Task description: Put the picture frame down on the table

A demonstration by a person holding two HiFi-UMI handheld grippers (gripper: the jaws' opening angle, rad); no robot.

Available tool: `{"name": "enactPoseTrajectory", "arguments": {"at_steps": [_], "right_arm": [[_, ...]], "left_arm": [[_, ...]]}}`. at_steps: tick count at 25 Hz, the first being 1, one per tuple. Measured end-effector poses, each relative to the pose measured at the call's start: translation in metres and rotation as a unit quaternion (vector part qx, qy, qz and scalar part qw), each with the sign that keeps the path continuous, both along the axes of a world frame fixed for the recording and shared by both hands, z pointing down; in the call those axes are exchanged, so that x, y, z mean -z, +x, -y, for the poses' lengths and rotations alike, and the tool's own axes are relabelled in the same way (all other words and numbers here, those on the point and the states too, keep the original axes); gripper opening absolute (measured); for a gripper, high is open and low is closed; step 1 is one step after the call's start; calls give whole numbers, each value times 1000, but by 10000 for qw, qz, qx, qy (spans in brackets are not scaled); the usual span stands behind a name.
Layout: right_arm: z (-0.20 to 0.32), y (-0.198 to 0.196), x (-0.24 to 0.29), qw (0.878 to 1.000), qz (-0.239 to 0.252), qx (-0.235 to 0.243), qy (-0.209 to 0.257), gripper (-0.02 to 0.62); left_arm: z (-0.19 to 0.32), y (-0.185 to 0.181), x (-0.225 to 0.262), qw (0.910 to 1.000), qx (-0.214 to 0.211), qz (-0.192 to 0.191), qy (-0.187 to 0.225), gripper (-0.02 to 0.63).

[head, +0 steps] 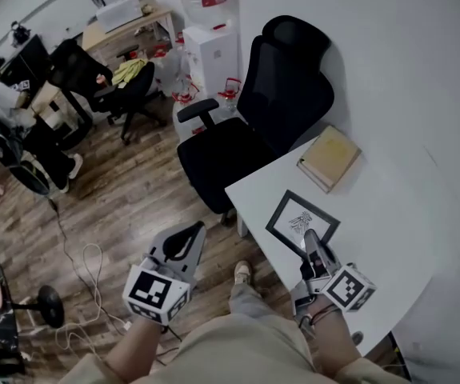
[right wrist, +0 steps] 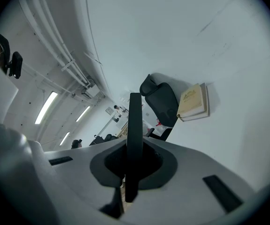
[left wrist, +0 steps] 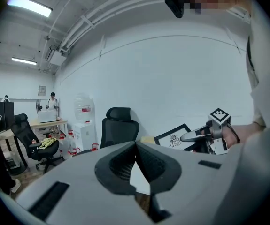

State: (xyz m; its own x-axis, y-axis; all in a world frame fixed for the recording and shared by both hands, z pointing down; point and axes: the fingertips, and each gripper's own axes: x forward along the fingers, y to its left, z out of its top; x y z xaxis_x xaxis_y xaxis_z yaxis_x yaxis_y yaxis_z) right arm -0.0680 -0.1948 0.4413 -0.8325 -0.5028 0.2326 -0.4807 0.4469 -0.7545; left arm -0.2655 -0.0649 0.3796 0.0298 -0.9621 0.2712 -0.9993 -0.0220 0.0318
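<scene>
The black picture frame [head: 302, 221] with a white mat and a small drawing sits over the white table [head: 390, 238] near its front left corner. My right gripper [head: 310, 240] is shut on its near edge. In the right gripper view the frame [right wrist: 135, 125] shows edge-on, clamped between the jaws. In the left gripper view the frame [left wrist: 174, 138] looks tilted, and I cannot tell whether it touches the table. My left gripper [head: 183, 238] hangs over the wooden floor, left of the table, shut with nothing in it.
A tan book [head: 329, 157] lies at the table's far edge. A black office chair [head: 262, 118] stands against the table's left side. A water dispenser [head: 211, 46] is behind it. A person [head: 6, 126] sits at desks far left. Cables lie on the floor.
</scene>
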Motion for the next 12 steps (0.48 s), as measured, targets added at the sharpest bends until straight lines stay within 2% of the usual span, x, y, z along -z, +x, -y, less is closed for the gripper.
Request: {"name": "enactPoseTrajectory", "arguments": {"at_steps": [12], "right_arm": [[96,-30,-58,9956,-66,-562,-753,31]], "left_arm": [[119,-28,-44,9971,-595,-98,-468,21]]}}
